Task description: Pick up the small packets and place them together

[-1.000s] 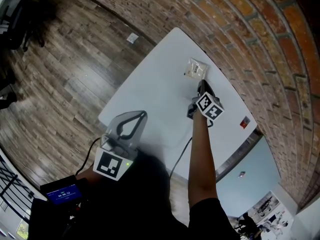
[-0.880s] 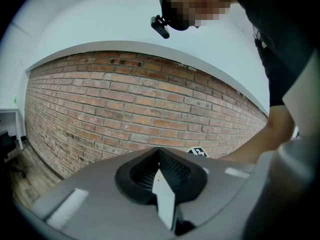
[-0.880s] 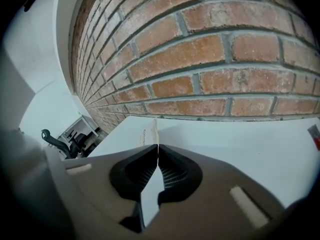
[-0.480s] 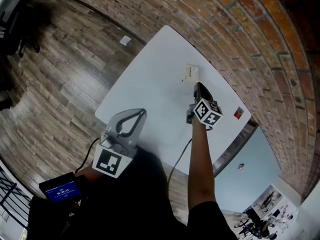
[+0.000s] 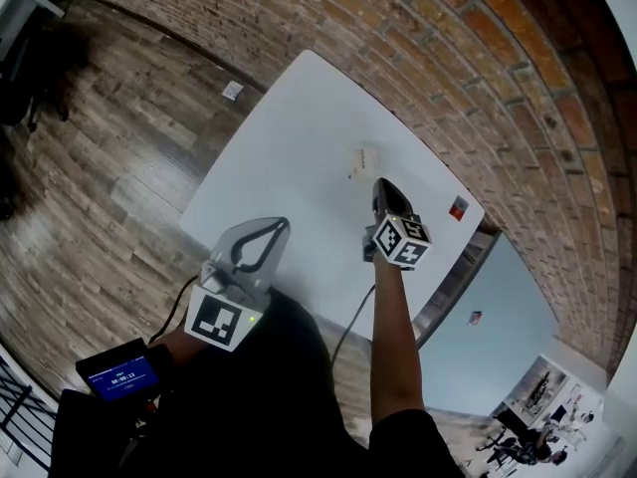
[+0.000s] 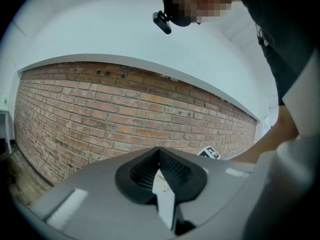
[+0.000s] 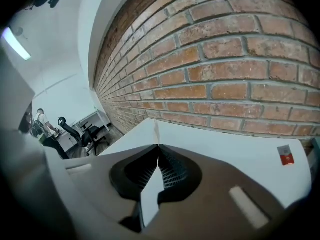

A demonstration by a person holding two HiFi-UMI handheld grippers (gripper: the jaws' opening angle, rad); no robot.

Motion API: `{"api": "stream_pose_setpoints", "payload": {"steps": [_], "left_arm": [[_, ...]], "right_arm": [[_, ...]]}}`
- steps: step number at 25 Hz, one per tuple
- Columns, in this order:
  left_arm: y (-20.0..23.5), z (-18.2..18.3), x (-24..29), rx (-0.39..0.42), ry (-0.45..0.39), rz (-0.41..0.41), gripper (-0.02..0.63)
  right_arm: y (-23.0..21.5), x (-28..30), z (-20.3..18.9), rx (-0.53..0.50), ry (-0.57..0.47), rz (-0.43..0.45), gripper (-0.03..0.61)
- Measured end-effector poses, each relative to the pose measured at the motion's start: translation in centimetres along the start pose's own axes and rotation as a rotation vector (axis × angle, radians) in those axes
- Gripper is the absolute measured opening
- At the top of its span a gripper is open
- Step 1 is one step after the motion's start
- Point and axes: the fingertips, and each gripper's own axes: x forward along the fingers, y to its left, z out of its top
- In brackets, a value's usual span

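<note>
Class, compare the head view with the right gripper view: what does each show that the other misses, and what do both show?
Head view only: the left gripper, a blue-screened device and a loose packet lying on the white table. Right gripper view only: a thin pinched packet, edge-on between that gripper's shut jaws, and a ceiling light. Both: the right gripper, the table, the brick wall and a red tag near the table's edge.
</note>
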Motion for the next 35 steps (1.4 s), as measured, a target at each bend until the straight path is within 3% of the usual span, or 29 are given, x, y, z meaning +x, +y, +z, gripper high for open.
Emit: {"api": "stream_pose_setpoints", "payload": {"steps": [13,19,25,30,35], "left_arm": [[-2.2,-0.6,1.5,0.089,0.029,-0.156,0.000],[-4.3,-0.6,2.3,0.139,0.018,-0.135,0.000],[-5.4,-0.2,2.1,0.054,-0.018,-0.013,0.000],[-6.7,-0.7,1.2,0.062,-0.025,0.057,0.000],[-8.0,-1.0,0.9,0.092,-0.014,0.050,0.000]], "right_arm": [[2.2,-4.9,0.6,-0.088,-0.020,-0.008,0.006],[3.1,-5.8,0.0,-0.149,-0.013,0.053,0.006],[3.0,-6.0,-0.5,-0.205,0.011,0.157,0.006],[3.0,-5.5,-1.2,-0.210,0.039,0.230,0.006],[3.2,-4.9,-1.6,-0.244,0.066,0.271,0.006]]}}
